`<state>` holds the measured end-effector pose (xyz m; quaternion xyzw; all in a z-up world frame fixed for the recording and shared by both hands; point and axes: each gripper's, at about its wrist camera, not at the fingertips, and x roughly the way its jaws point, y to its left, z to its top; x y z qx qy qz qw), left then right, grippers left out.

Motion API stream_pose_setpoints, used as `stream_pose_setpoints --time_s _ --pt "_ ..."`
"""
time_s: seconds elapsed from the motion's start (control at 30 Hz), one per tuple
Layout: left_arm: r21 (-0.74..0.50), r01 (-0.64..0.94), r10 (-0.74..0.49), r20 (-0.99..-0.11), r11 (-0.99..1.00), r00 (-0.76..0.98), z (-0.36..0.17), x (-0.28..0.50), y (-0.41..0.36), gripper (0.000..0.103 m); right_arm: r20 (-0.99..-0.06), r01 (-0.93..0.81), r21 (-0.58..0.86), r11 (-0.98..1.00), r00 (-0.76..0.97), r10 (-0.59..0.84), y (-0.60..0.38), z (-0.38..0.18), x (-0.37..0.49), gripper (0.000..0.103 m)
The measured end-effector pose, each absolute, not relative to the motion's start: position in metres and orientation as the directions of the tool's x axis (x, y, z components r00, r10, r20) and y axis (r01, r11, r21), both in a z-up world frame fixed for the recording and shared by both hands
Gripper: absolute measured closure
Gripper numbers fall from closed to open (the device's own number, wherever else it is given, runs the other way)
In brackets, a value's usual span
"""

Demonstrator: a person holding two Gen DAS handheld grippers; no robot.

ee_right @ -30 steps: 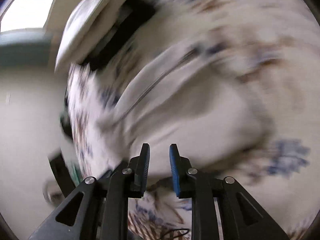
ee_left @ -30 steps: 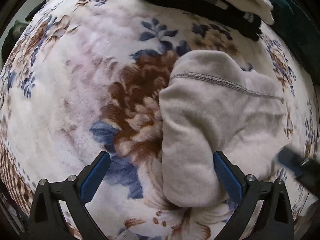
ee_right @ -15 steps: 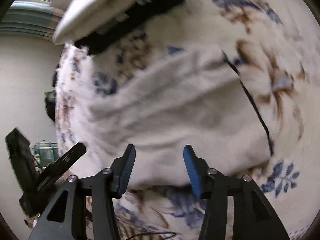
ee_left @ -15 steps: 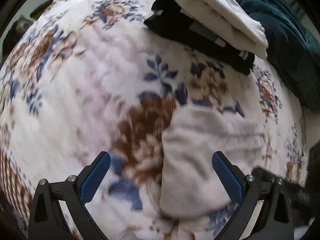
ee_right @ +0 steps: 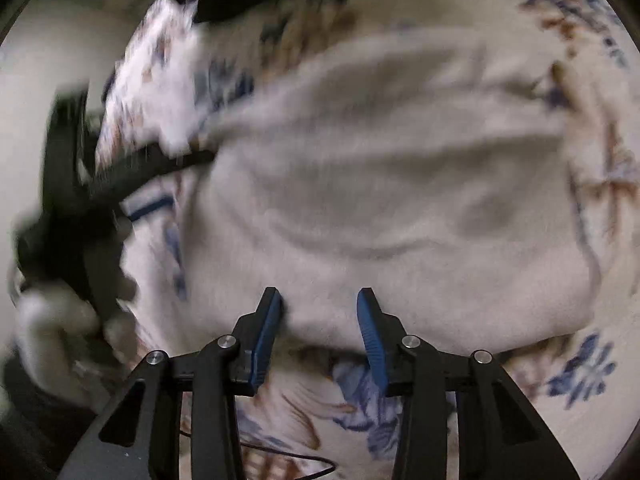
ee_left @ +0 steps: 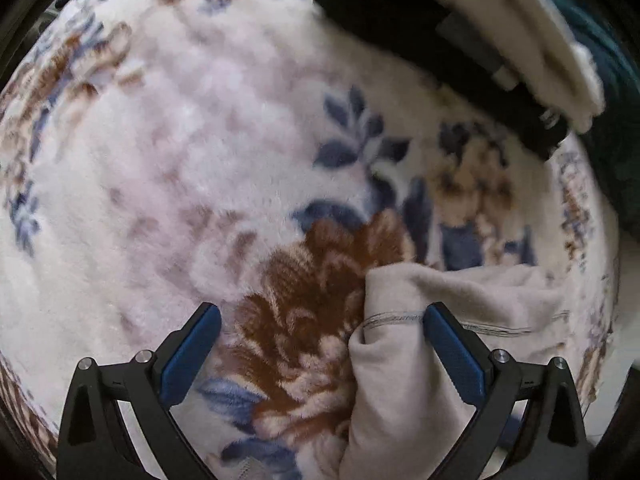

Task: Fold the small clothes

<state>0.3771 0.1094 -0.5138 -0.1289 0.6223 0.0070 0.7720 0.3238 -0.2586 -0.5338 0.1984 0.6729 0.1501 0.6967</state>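
On the floral fleece blanket [ee_left: 168, 152], we are working over a small beige garment [ee_right: 400, 208] that is lying folded and rumpled, with a stitched hem line showing near its near-left corner in the left wrist view. We are holding the left tool [ee_left: 320, 344] spread wide and released, pointing steeply down; its right finger is lying over the garment's [ee_left: 404, 384] left part while its left finger is hanging over the brown flower of the blanket, and nothing is being pinched between them. We are holding the right tool [ee_right: 318, 320] at the garment's near edge, its jaws partly apart and having just been closing a little; the cloth edge is sitting between the blue pads [ee_right: 266, 332], yet they are not pressing on it, so this tool too is released. At the far right, in the left wrist view, a folded black garment [ee_left: 440, 40] is lying on the blanket with a folded cream garment [ee_left: 520, 40] stacked on top of it, well apart from the beige one. Beyond them a dark teal fabric [ee_left: 612, 92] is showing at the edge. The right wrist view is blurred, and at its left the left tool's dark frame [ee_right: 72, 184] is showing.
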Motion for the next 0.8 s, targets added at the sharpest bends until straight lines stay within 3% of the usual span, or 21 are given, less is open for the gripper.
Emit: stream_pose_setpoints --time_s 0.13,0.33,0.43,0.5,0.6,0.7,0.8 --pt "-0.248 -0.179 -0.195 -0.942 0.952 0.272 -0.498 0.37 0.113 0.0 -0.875 0.088 0.472 0.877 0.172 0.453 -0.285 -0.511 0.363 0.057" --pt "-0.145 -0.174 -0.112 -0.976 0.974 0.185 -0.538 0.391 0.096 0.0 -0.93 0.083 0.361 0.929 0.111 0.351 -0.275 -0.569 0.428 0.058" --pt "-0.23 -0.231 -0.184 -0.962 0.946 0.204 -0.524 0.389 0.111 0.0 -0.923 0.106 0.374 0.922 0.136 0.359 -0.283 -0.564 0.44 0.058" --pt "-0.289 -0.243 -0.231 -0.943 0.926 0.24 -0.506 0.379 0.121 0.0 -0.91 0.161 0.404 0.901 0.172 0.377 -0.304 -0.544 0.429 0.052" --pt "-0.445 -0.275 -0.373 -0.886 0.852 0.276 -0.491 0.351 0.131 0.0 -0.872 0.296 0.485 0.823 0.236 0.428 -0.344 -0.521 0.384 0.031" --pt "-0.547 -0.294 -0.489 -0.835 0.784 0.251 -0.503 0.328 0.126 0.0 -0.884 0.46 0.467 0.755 0.215 0.416 -0.375 -0.531 0.322 0.03" --pt "-0.582 -0.289 -0.544 -0.813 0.76 0.207 -0.524 0.321 0.108 0.0 -0.801 0.611 0.559 0.56 0.225 0.554 -0.388 -0.57 0.279 0.03"
